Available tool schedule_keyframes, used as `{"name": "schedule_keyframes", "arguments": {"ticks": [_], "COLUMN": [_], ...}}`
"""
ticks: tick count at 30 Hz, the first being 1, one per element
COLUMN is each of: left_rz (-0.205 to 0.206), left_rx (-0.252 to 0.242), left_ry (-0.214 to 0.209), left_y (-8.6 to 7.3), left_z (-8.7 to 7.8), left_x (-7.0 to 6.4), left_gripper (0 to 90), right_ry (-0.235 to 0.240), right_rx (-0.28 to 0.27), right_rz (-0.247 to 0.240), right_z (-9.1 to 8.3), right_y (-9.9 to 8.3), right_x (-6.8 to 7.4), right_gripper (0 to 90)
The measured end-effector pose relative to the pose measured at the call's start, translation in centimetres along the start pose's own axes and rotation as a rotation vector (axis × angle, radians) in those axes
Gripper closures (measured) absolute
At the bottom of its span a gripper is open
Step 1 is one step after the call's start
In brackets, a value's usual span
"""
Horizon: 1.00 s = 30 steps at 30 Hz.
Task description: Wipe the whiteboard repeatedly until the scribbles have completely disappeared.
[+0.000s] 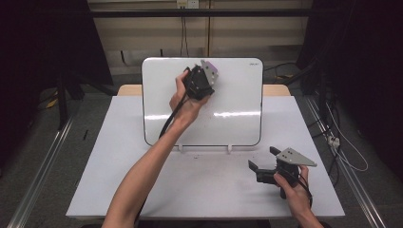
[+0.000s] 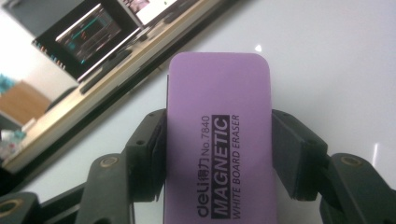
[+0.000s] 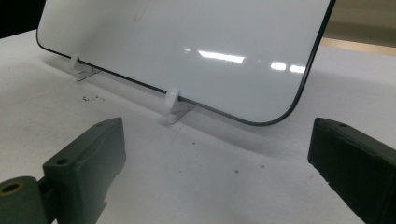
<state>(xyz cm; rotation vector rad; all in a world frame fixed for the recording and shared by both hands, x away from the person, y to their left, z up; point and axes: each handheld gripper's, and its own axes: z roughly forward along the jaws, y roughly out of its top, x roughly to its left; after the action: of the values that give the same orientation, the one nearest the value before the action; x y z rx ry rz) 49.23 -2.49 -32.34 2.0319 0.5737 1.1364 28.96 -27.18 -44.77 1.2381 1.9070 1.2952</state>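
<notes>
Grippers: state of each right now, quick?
Left gripper: shut on the purple eraser, up against the whiteboard.
Right gripper: open, holding nothing, low over the table.

The eraser (image 2: pixel 218 140) was purple, printed "MAGNETIC WHITE BOARD ERASER". It stood lengthwise against the whiteboard (image 1: pixel 237 102), which leaned upright on two white feet.

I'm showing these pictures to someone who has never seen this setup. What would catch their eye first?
Probably the purple eraser, printed "MAGNETIC WHITE BOARD ERASER", clamped between the jaws of the left gripper and held up against the whiteboard. That glossy board stands tilted on small white feet at the far middle of the table. The right gripper rests low at the near right, jaws apart and holding nothing.
</notes>
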Motion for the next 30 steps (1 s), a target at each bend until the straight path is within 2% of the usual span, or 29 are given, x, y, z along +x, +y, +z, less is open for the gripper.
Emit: {"name": "schedule_keyframes", "arguments": {"ticks": [1,3,5,6,7,9,12,14,15,18,21,23,24,25,26,27,29,30], "left_rz": [-0.004,-0.033,0.022,0.027,0.023,0.022,-0.03,-0.046,-0.034,-0.027,-0.002,0.019,0.059,0.114,0.126,0.103,0.052,0.014], "left_rx": [-0.008,-0.018,-0.031,-0.035,-0.026,-0.014,0.001,0.005,0.007,0.001,-0.007,-0.006,-0.005,-0.015,-0.014,-0.01,-0.003,-0.005], "left_ry": [-0.008,-0.068,-0.07,-0.078,-0.086,-0.058,-0.024,-0.025,-0.022,-0.043,-0.07,-0.109,-0.127,-0.121,-0.127,-0.135,-0.101,-0.09], "left_y": [-0.5,-1.6,-2.4,-2.5,-2.5,-2.4,-2.5,-2.9,-3.0,-3.8,-4.7,-5.1,-5.5,-6.1,-6.5,-6.6,-6.5,-6.3], "left_z": [-0.2,-0.7,-1.2,-1.3,-1.4,-1.3,-1.5,-1.6,-1.7,-2.1,-2.5,-2.9,-3.2,-3.5,-3.7,-3.7,-3.6,-3.4], "left_x": [-0.8,-2.1,-3.0,-3.0,-2.6,-1.6,0.6,0.9,0.8,-0.3,-2.3,-3.9,-4.6,-5.2,-5.2,-4.8,-3.1,-2.0], "left_gripper": [41.4,41.3,41.3,41.3,41.3,41.3,41.3,41.3,41.3,41.3,41.3,41.3,41.3,41.3,41.3,41.3,41.3,41.3], "right_ry": [0.0,-0.001,0.0,0.001,0.002,0.0,-0.001,0.001,-0.002,-0.002,0.002,0.0,-0.002,-0.002,0.0,0.001,0.001,-0.002], "right_rx": [0.0,0.002,0.001,0.002,0.002,0.004,0.001,0.004,0.003,0.006,0.006,0.004,0.004,0.004,0.004,0.002,0.001,0.003], "right_rz": [-0.002,0.0,-0.001,-0.001,-0.001,-0.002,-0.004,-0.002,0.0,-0.003,-0.007,-0.005,-0.006,-0.005,-0.011,-0.011,-0.009,-0.006], "right_z": [0.0,-0.1,-0.1,-0.1,0.0,0.0,0.0,0.0,0.1,0.1,0.1,0.1,0.1,0.0,0.0,-0.1,-0.1,0.0], "right_y": [0.0,-0.1,-0.1,-0.1,-0.1,-0.1,0.0,-0.1,-0.1,-0.1,-0.1,0.0,0.0,0.0,0.0,-0.1,-0.1,-0.1], "right_x": [0.0,0.0,0.1,0.1,0.1,0.1,0.2,0.2,0.1,0.2,0.3,0.3,0.3,0.4,0.4,0.4,0.3,0.2], "right_gripper": [3.9,3.9,3.9,3.9,3.9,3.9,3.9,3.9,3.9,3.9,3.9,3.9,3.9,3.9,3.9,3.9,3.8,3.8]}}
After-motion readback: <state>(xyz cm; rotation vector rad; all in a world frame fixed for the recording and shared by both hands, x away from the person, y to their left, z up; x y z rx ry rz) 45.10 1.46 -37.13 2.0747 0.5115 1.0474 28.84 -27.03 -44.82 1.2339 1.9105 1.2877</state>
